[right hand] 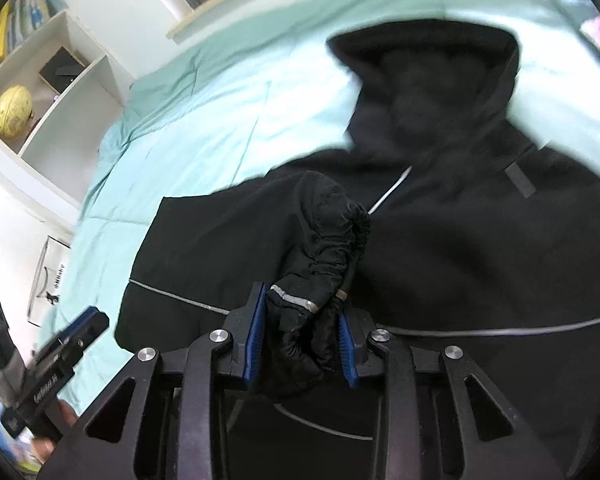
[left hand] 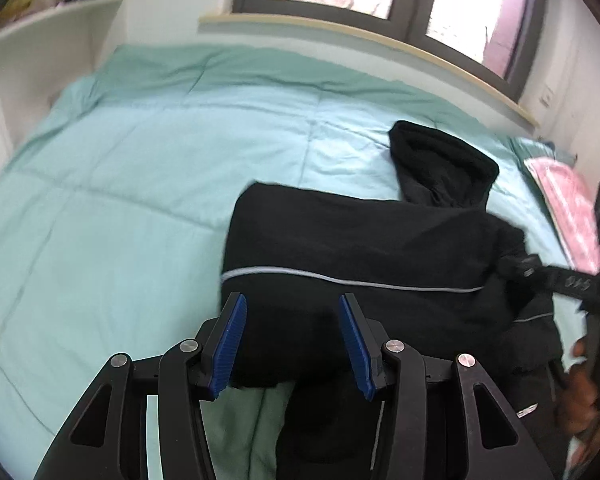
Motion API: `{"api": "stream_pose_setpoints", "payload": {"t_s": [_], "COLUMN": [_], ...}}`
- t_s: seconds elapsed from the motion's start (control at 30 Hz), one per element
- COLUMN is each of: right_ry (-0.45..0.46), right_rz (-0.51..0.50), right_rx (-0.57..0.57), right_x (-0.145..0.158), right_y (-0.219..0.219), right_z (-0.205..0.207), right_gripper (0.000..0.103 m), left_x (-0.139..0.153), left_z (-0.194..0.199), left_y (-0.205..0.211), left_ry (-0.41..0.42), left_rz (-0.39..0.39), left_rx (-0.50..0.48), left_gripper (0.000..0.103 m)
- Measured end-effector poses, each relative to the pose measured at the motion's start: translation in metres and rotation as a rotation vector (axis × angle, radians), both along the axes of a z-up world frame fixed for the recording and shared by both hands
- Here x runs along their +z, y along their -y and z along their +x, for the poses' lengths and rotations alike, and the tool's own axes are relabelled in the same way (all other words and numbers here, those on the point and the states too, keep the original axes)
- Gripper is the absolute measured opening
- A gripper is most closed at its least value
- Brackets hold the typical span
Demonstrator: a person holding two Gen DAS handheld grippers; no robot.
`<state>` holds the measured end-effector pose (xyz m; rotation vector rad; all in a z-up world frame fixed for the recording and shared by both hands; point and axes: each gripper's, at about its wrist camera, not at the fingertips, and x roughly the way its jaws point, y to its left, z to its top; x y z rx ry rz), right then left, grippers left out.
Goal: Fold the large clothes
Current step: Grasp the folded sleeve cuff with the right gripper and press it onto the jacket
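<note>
A black hooded jacket [left hand: 360, 248] with thin grey reflective stripes lies on the light green bed [left hand: 140, 160]; its hood [left hand: 440, 160] points toward the window. My left gripper [left hand: 292, 344] is open and empty, hovering over the jacket's near edge. My right gripper [right hand: 302, 336] is shut on the jacket's bunched elastic sleeve cuff [right hand: 324, 248], held above the jacket body [right hand: 460, 260]. The right gripper also shows at the right edge of the left wrist view [left hand: 560, 276]. The left gripper's finger shows at the lower left of the right wrist view [right hand: 80, 328].
A white shelf unit [right hand: 52, 92] with a yellow globe [right hand: 12, 110] and books stands left of the bed. A window with a wooden sill [left hand: 360, 36] runs behind the bed. A pink pillow [left hand: 568, 200] lies at the bed's right edge.
</note>
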<state>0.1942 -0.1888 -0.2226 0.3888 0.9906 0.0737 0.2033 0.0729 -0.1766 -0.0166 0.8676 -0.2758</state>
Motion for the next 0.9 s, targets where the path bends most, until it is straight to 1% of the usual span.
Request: {"api": "stream_pose_setpoints", "payload": {"t_s": [0.13,0.27,0.37,0.4,0.5,0.57,0.6,0.67,0.73,0.77,0.8,0.83,0.9], "right_ry": [0.03,0.058,0.054,0.047,0.009,-0.029,-0.042,-0.085,-0.135,-0.155,-0.165,-0.172,-0.178], "right_rz": [-0.065,-0.145,-0.208,-0.221,-0.197,-0.17,-0.166,-0.116,-0.069,-0.061,-0.055,-0.031,-0.008], "right_rx": [-0.039,-0.108,-0.164,-0.185,-0.243,-0.27,-0.274,-0.287,-0.312,-0.324,-0.334,-0.344,-0.355], "right_x": [0.024,0.047,0.053,0.053,0.038,0.018,0.011,-0.012,-0.042,-0.053,-0.062,-0.071,-0.08], "right_y": [0.044,0.093,0.128,0.141,0.181,0.202,0.206,0.215,0.225,0.228,0.231,0.234,0.236], "right_z": [-0.021,-0.048,-0.067,-0.073,-0.091,-0.099,-0.101,-0.106,-0.107,-0.109,-0.109,-0.112,-0.118], "right_gripper": [0.036,0.036,0.036,0.036,0.036,0.036,0.036,0.036,0.036,0.036,0.037,0.04,0.043], "left_x": [0.006,0.01,0.006,0.002,-0.013,-0.027,-0.037,-0.058,-0.076,-0.086,-0.095,-0.103,-0.104], "left_z": [0.002,0.001,0.003,0.005,0.011,0.018,0.022,0.031,0.038,0.042,0.045,0.047,0.047], "left_y": [0.022,0.054,0.074,0.085,0.111,0.124,0.131,0.141,0.142,0.142,0.142,0.144,0.146], "left_ry": [-0.008,-0.005,-0.032,-0.053,-0.093,-0.129,-0.146,-0.186,-0.238,-0.268,-0.297,-0.33,-0.338], "left_rz": [-0.03,-0.026,-0.034,-0.035,-0.041,-0.033,-0.017,0.017,0.024,0.029,0.04,0.056,0.08], "left_rx": [-0.042,-0.098,-0.136,-0.163,-0.21,-0.21,-0.21,-0.204,-0.19,-0.175,-0.17,-0.185,-0.22], "left_gripper": [0.049,0.049,0.05,0.05,0.05,0.05,0.05,0.05,0.05,0.049,0.049,0.049,0.05]}}
